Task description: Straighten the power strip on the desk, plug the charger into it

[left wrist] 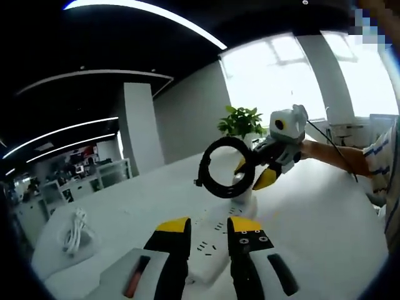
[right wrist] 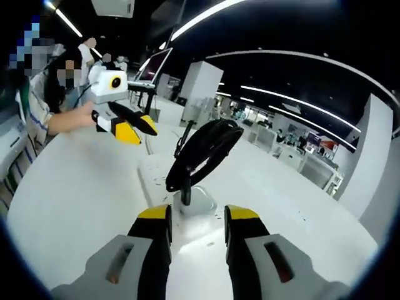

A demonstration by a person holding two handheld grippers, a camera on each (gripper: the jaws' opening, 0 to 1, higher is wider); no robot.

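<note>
White plastic marks the landmark: the power strip [left wrist: 215, 240], lying flat on the pale desk [left wrist: 325, 212]. In the left gripper view, the strip is seen running away from the left gripper [left wrist: 210, 226], whose yellow-tipped fingers [left wrist: 174, 226] are spread apart with the near end of the strip lying between them; whether they touch it cannot be told. At the strip's far end a white charger [left wrist: 245, 195] is seen, with a black coiled cable [left wrist: 224, 167] raised above it. Just beyond the coil, the right gripper [left wrist: 257, 174] is held by a hand [left wrist: 312, 150]; its fingers appear set around the coil's far edge, though contact cannot be confirmed. Left of the strip, well apart, a bundled white cable [left wrist: 76, 231] lies on the desk. A green plant [left wrist: 240, 122] stands beyond the strip.

In the right gripper view, the right gripper [right wrist: 197, 215] is seen with its fingers [right wrist: 156, 215] spread, and the charger [right wrist: 199, 201] sits just ahead of the gap, on the strip [right wrist: 153, 178]. The black coil [right wrist: 203, 153] rises tilted from the charger. Beyond the strip's far left side, the left gripper [right wrist: 134, 128] is held above the desk [right wrist: 69, 187], its fingers slightly parted and holding nothing.
</note>
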